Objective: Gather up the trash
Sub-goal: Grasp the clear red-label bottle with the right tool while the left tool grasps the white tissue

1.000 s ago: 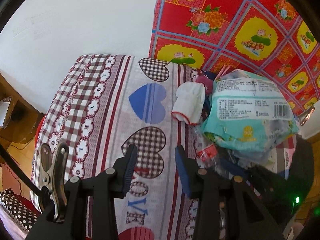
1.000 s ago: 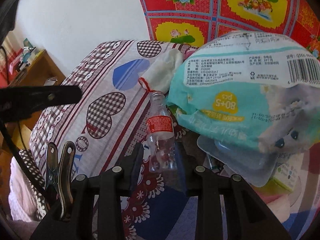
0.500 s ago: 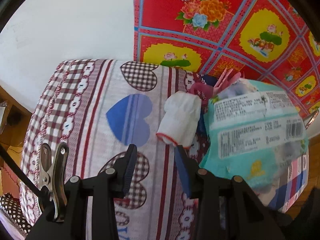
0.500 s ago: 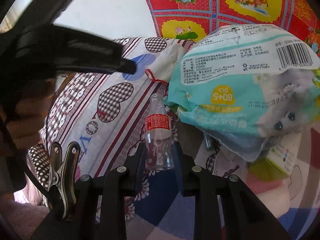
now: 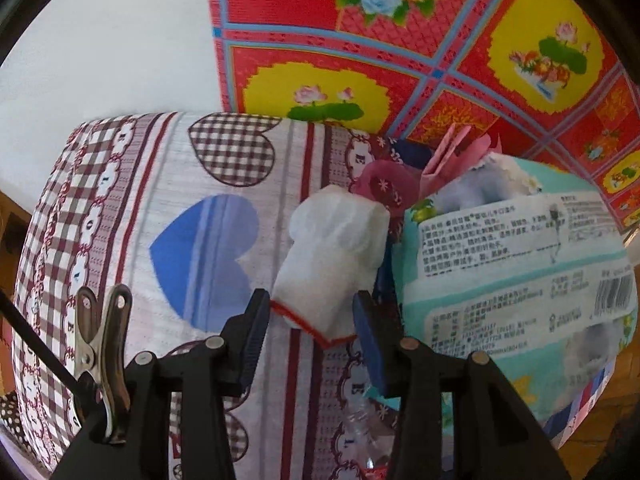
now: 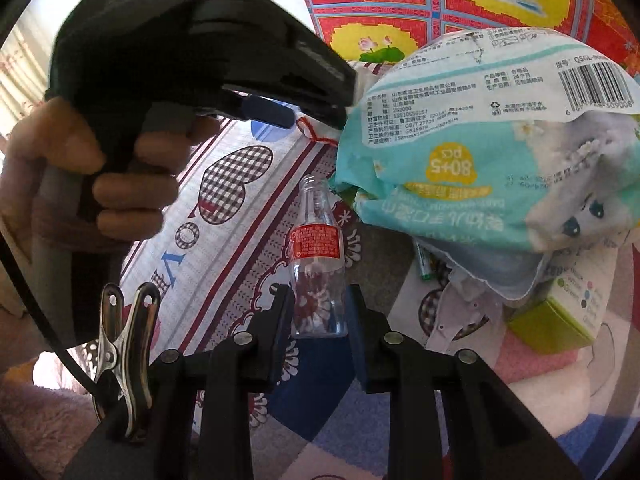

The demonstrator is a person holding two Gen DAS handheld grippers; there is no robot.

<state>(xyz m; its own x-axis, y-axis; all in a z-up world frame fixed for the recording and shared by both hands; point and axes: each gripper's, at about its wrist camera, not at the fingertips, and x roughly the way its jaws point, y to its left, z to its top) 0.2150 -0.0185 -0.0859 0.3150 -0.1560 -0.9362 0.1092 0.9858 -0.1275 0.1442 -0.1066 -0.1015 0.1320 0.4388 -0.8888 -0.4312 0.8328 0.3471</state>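
The left gripper [image 5: 310,334] is opening its jaws, part-spread around the red-hemmed end of a white cloth glove [image 5: 334,264] on the heart-patterned bedsheet [image 5: 160,200] (contact unclear). The right gripper [image 6: 318,320] clamps the base of a clear plastic bottle with red label [image 6: 318,260], beside a teal wet-wipes pack [image 6: 480,152].

We take this for a home bedroom: a bed [image 5: 168,200] under a heart-patterned sheet fills the middle, a red floral mat [image 5: 400,40] against the white wall [image 5: 100,40] upper right.
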